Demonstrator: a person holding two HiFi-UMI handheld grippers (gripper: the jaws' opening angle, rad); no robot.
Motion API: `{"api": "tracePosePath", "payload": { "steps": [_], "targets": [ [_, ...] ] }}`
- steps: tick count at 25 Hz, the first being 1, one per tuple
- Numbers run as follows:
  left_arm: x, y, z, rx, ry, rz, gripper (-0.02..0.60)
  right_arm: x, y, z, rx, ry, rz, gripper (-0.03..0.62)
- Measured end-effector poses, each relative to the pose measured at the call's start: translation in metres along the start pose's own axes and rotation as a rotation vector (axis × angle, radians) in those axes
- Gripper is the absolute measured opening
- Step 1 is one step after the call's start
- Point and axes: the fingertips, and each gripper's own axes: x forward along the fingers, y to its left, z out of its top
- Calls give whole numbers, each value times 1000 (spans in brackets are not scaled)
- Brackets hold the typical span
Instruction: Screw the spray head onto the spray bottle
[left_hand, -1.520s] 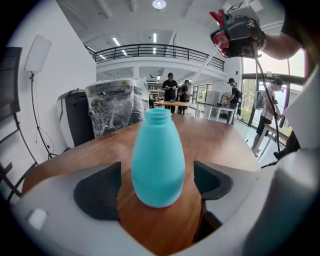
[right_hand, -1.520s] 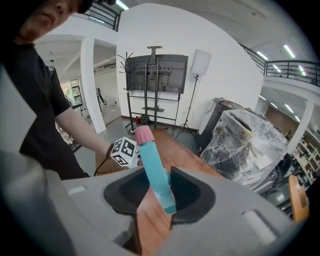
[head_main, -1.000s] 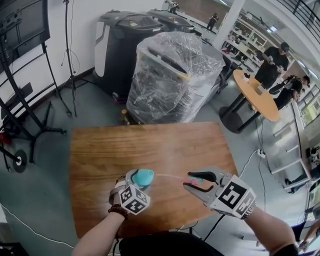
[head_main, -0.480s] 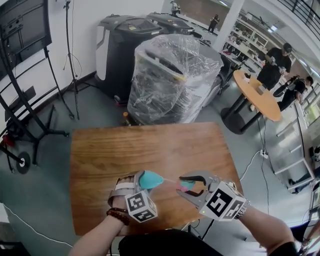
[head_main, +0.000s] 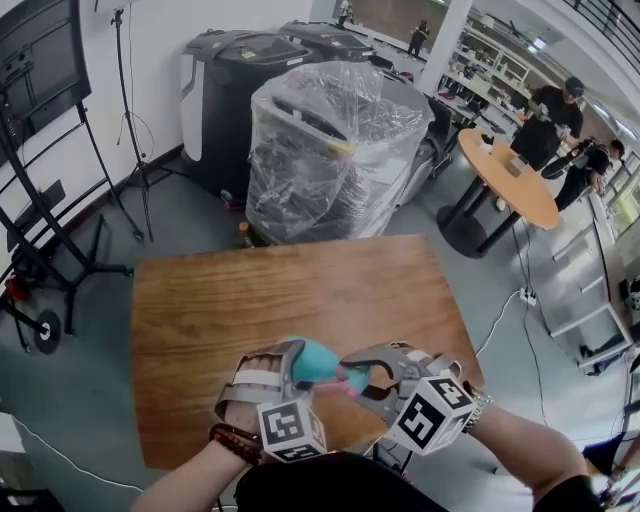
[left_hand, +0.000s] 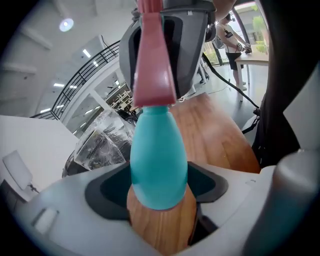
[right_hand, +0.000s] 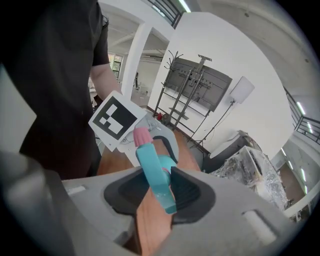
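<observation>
Over the near edge of the wooden table (head_main: 280, 290), my left gripper (head_main: 298, 362) is shut on a teal spray bottle (head_main: 316, 360) and holds it tilted toward the right. In the left gripper view the bottle (left_hand: 159, 165) fills the gap between the jaws of the left gripper (left_hand: 159, 194). The pink part of the spray head (left_hand: 152, 65) meets its neck. My right gripper (head_main: 362, 374) is shut on the teal and pink spray head (head_main: 354, 380). From the right gripper view, the spray head (right_hand: 150, 167) lies between the pads of the right gripper (right_hand: 160, 194) and points at the left gripper's marker cube (right_hand: 117, 118).
Beyond the table stand a plastic-wrapped machine (head_main: 330, 150) and black bins (head_main: 225, 85). A screen on a wheeled stand (head_main: 40, 150) is at the left. A round orange table (head_main: 510, 185) with people beside it stands at the far right.
The two grippers have moved together and nearer to me. The gap between spray head and bottle has closed, and the thin tube seen between them earlier no longer shows.
</observation>
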Motion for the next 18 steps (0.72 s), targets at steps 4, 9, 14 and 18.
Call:
{"api": "tracePosePath", "payload": {
  "steps": [4, 9, 14, 18],
  "targets": [
    [-2, -2, 7, 13, 8, -8, 373, -7, 1, -1, -11, -23, 0, 120],
    [-3, -5, 17, 14, -4, -14, 373, -12, 0, -5, -33, -41, -12, 120],
    [-8, -3, 25, 18, -30, 1, 371, -20, 0, -5, -63, -81, -25, 120],
    [-10, -1, 24, 39, -40, 34, 370, -20, -3, -9, 64, -114, 0, 120]
  ]
}}
